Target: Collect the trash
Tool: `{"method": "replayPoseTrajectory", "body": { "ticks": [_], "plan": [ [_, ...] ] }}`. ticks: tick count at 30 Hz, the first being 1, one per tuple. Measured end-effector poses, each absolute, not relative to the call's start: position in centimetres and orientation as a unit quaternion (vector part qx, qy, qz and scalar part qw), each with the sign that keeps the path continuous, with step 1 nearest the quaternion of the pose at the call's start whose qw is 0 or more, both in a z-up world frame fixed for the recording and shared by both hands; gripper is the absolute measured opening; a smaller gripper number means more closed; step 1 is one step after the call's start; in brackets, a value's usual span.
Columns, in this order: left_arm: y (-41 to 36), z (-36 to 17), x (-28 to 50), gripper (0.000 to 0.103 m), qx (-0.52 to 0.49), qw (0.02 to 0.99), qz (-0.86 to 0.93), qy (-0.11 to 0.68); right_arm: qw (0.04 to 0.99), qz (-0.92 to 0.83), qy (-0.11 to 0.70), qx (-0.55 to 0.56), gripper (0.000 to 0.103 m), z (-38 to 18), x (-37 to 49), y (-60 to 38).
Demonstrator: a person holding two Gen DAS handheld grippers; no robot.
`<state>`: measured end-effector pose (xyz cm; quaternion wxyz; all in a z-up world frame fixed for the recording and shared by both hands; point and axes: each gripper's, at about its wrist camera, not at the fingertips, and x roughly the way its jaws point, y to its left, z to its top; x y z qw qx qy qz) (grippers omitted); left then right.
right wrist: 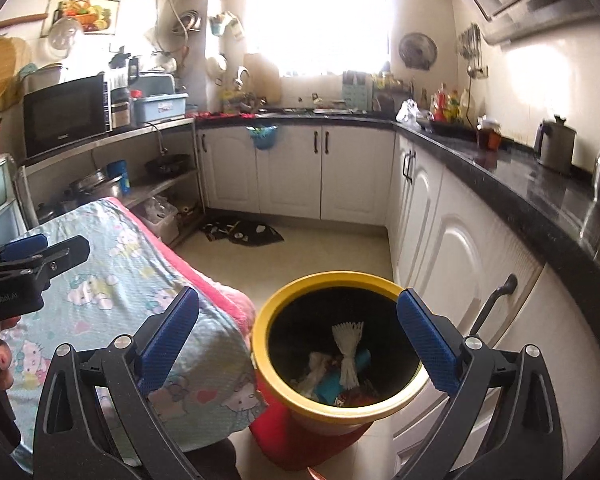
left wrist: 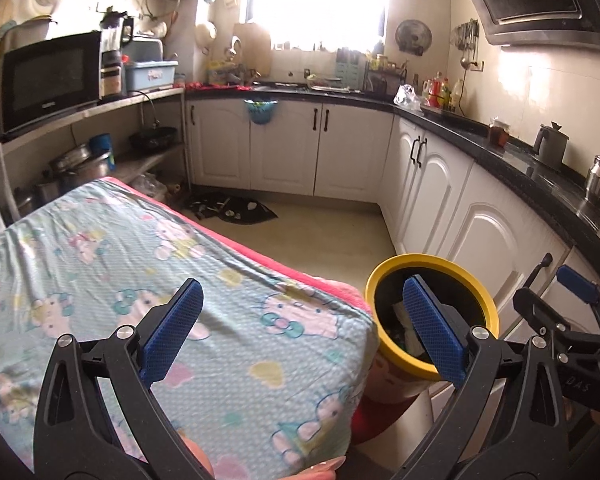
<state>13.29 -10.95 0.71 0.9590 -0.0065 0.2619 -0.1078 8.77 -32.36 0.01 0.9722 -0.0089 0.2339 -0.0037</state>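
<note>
Hovering over yellow-rimmed bin (right wrist: 284,396), right tongs (right wrist: 298,340) gaped empty, trash (right wrist: 348,356) inside; left tongs (left wrist: 300,334) open too

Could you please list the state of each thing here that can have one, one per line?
left gripper: open, nothing between its fingers.
right gripper: open, empty, above the bin.
yellow-rimmed bin: upright, lidless, trash inside.
white shuttlecock: lying in the bin on the other trash.
cabinet doors: closed.
microwave: door shut.

Home kitchen, microwave (left wrist: 52,80), white cabinets (left wrist: 284,148), countertop kettle (right wrist: 555,145)
</note>
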Motion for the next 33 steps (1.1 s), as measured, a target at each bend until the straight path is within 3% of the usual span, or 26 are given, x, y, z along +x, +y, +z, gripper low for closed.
{"method": "replayPoseTrajectory", "body": {
  "ticks": [19,33],
  "plan": [
    [-9.7,-1.3,5.5,0.092,0.016,0.974,-0.108,0.196,0.994,-0.026,0.110,-0.008,0.097,-2.4,-1.1,-27.8],
    [-9.7,-2.0,4.6,0.092,0.012,0.976,-0.117,0.185,0.995,-0.018,0.102,-0.011,0.097,-2.4,-1.3,-27.5]
  ]
}}
